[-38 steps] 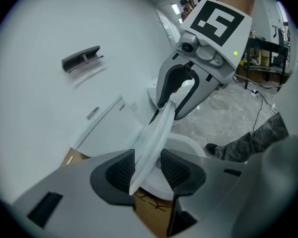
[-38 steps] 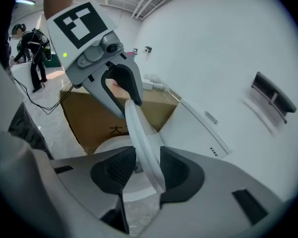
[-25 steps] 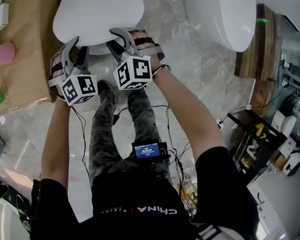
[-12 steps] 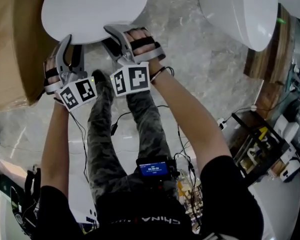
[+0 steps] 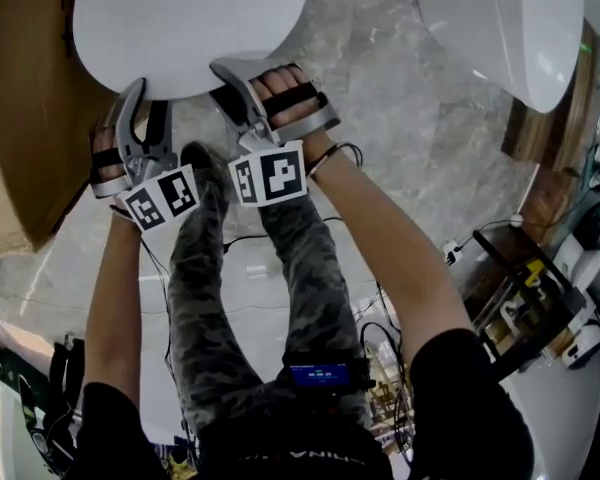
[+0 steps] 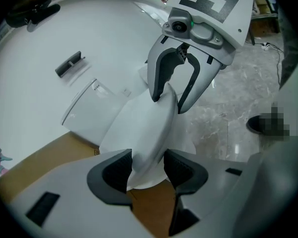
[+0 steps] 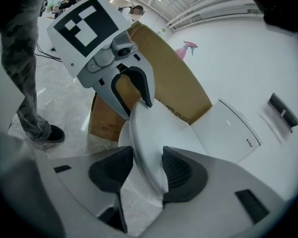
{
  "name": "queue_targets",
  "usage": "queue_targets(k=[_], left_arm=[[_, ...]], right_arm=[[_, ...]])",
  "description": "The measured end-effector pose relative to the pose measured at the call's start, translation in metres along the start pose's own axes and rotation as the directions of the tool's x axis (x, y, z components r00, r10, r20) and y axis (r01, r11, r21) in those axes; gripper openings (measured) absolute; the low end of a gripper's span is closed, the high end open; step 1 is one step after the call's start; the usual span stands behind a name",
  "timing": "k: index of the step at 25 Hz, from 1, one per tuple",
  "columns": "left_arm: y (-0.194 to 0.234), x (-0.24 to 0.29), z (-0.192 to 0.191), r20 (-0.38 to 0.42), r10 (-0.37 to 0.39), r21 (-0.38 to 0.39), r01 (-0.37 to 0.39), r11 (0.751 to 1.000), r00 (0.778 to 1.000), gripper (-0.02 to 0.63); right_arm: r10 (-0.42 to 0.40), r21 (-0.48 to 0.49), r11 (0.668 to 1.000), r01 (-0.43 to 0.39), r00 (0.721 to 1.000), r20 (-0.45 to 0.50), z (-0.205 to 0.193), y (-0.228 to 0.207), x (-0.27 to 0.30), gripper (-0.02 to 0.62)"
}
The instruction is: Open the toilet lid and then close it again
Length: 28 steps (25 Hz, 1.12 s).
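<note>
Right gripper view: left claw (image 7: 137, 108) and right claw (image 7: 148, 170), just opening, pinch toilet lid (image 7: 154, 133); tank label (image 7: 248, 143) unreadable.

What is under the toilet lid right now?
Under the partly raised toilet lid, only a sliver of the toilet's white rim shows. The lid hides the bowl's inside.

Head view looks steeply down from above, each gripper view close along its jaws, all share toilet lid (image 5: 190, 28).
</note>
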<state>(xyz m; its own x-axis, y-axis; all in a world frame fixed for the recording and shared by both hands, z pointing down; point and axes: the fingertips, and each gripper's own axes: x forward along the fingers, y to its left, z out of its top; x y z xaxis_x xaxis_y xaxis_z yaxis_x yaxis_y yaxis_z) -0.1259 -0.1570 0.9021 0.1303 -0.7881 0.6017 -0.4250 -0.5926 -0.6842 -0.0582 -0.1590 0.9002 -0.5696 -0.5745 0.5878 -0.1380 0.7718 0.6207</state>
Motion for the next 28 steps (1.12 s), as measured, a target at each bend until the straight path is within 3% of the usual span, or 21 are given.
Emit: queue_targets(k=[11,18,23,28], left_arm=[[-0.04,0.036,-0.029,-0.058,-0.033,0.04,0.036,0.999,0.998,0.216],[-0.045,0.037,-0.027,-0.052,-0.04,0.053,0.042,0.998,0.998,0.218],[-0.05,0.027,-0.025,-0.037,-0.104,0.024,0.105,0.994,0.994,0.216],[-0.049,0.004,-0.022,-0.056,-0.151,-0.01,0.151,0.989,0.987,0.216]], right_arm=[[0.044,-0.034,0.998,-0.045,0.999,-0.028,-0.026,0.038,0.035,0.192],[0.052,-0.021,0.998,-0.053,0.998,-0.022,-0.03,0.041,0.032,0.192],[0.099,0.041,0.994,-0.097,0.994,-0.043,-0.031,0.041,0.023,0.186],[0.134,0.052,0.99,-0.129,0.987,-0.09,-0.037,0.039,-0.002,0.138]])
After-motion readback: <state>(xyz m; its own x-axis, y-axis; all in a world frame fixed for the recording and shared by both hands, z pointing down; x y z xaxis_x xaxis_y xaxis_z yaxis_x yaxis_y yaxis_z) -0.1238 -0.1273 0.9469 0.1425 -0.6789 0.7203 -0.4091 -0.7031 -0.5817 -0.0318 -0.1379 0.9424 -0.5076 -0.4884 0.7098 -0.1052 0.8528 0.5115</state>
